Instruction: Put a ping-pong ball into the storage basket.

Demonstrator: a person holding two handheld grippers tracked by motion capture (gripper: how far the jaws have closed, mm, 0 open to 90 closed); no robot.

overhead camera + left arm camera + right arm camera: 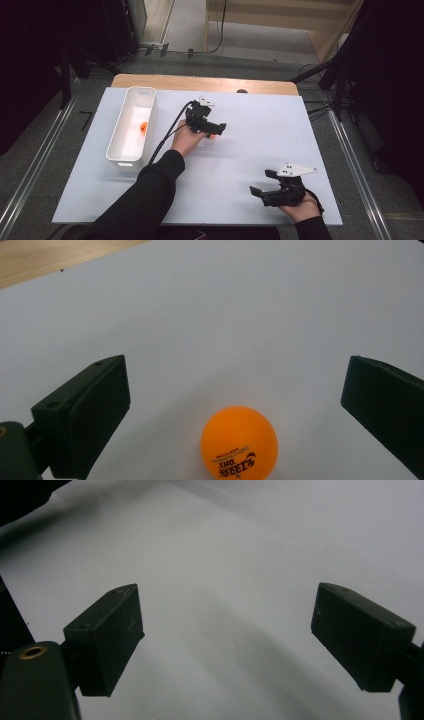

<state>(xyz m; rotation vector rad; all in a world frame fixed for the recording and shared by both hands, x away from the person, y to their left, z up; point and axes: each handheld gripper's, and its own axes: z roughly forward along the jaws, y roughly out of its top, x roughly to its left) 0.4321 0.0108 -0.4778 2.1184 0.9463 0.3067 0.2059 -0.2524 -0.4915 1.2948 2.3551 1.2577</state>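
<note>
White worktop (240, 150): left gripper (212, 131) brackets 1 orange ball (239, 442), fingers wide, probably readying a grasp; right gripper (261, 191) idles, fingers wide.

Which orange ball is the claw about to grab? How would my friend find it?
Start at the white table and find the long white bin. Just right of it sits the open left claw, with an orange ball between its jaws. Unlike the orange thing inside the bin, this ball lies on the table.

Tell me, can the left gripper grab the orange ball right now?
Probably yes. The left gripper is open and the ball sits on the white table between its fingers, touching neither. Nothing stands in the way.
</note>
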